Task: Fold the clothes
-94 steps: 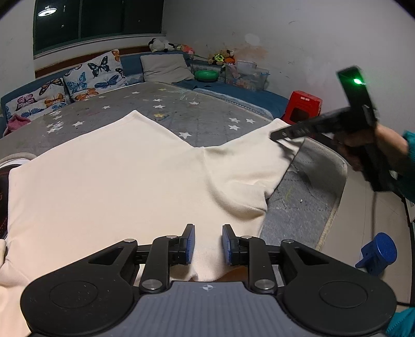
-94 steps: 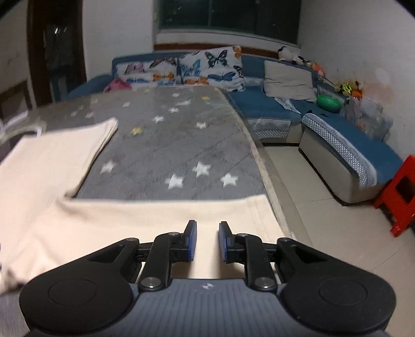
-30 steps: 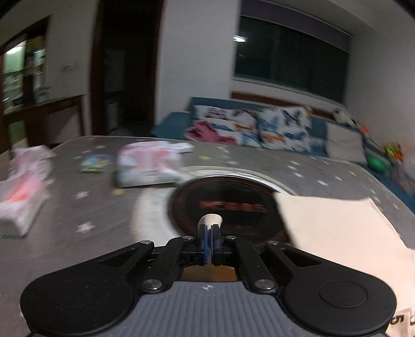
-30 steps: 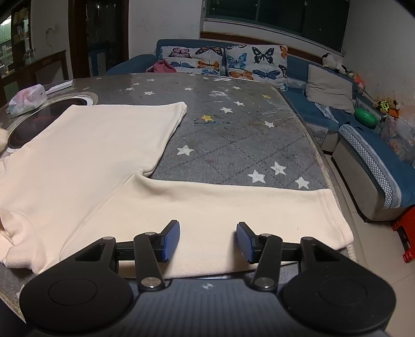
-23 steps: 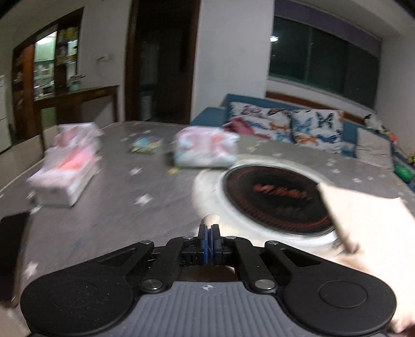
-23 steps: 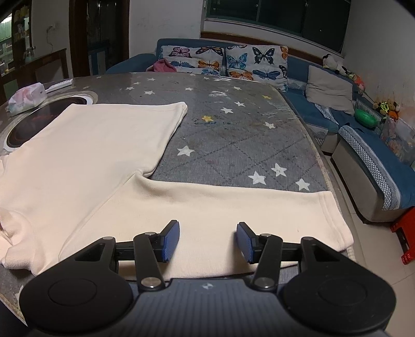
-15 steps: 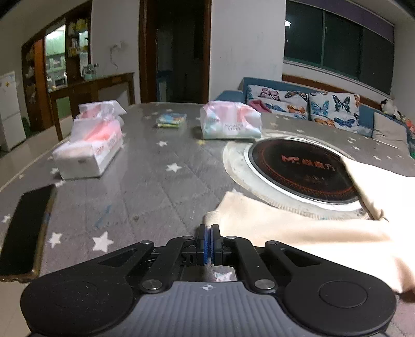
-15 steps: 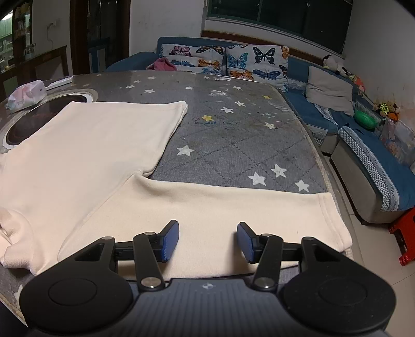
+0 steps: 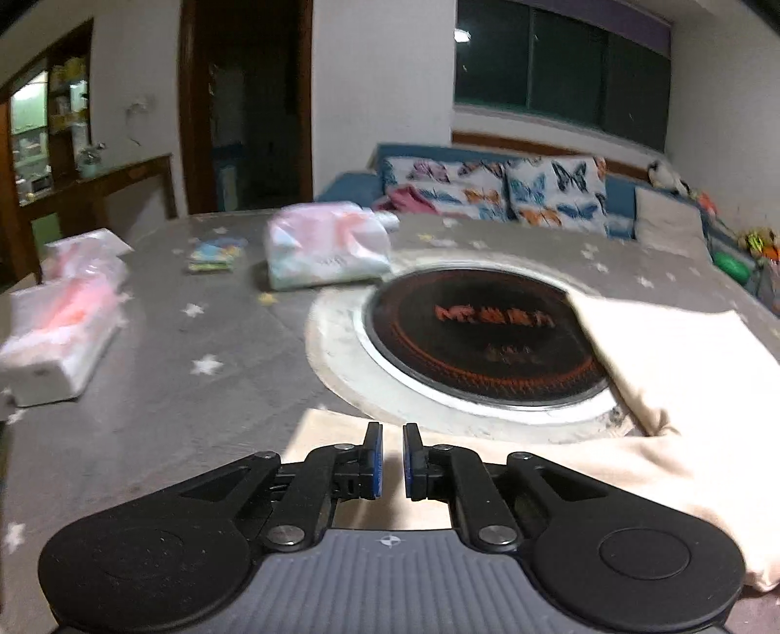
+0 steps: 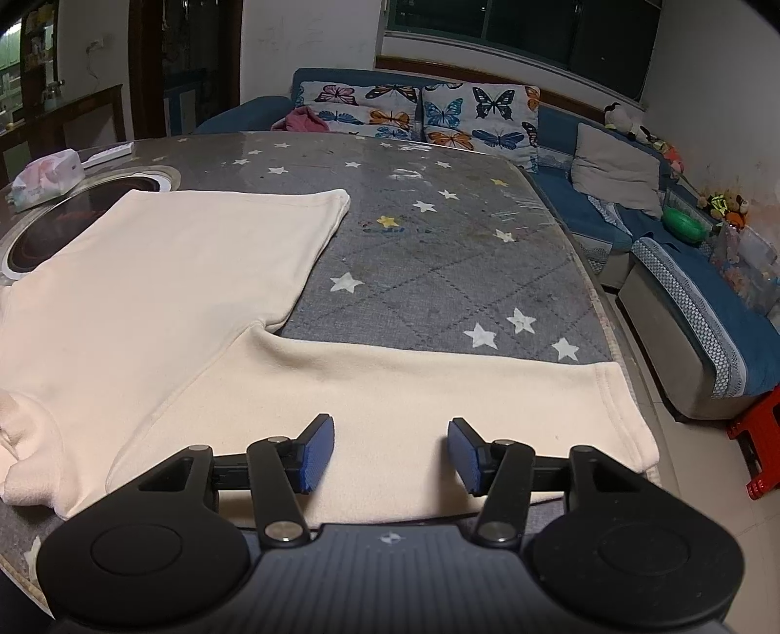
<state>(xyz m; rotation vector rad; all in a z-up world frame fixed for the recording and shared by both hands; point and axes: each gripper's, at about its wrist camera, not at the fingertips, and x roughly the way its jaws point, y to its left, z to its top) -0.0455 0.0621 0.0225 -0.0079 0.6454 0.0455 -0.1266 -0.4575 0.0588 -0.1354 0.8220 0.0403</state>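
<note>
Lay spread flat on the star-print table (image 10: 438,273), the cream sweatshirt (image 10: 161,283); hovered over its sleeves with jaws opening, nothing pinched, left gripper (image 9: 388,461) narrowly and right gripper (image 10: 390,453) wide.

White walls (image 10: 317,44) and a dark window (image 9: 560,80) rise ahead; a blue corner sofa (image 10: 692,292) with butterfly cushions (image 10: 480,119) runs right; a dark doorway (image 9: 243,112) stands left.

**Readable text: almost none**

Round black cooktop (image 9: 480,336) set into the table: orange lettering across its middle, blurred; starts with what looks like "MR.", the rest unreadable. A smaller orange line beneath it cannot be read. Tissue packs (image 9: 326,251) carry faint print, illegible. No readable text in the right wrist view.
</note>
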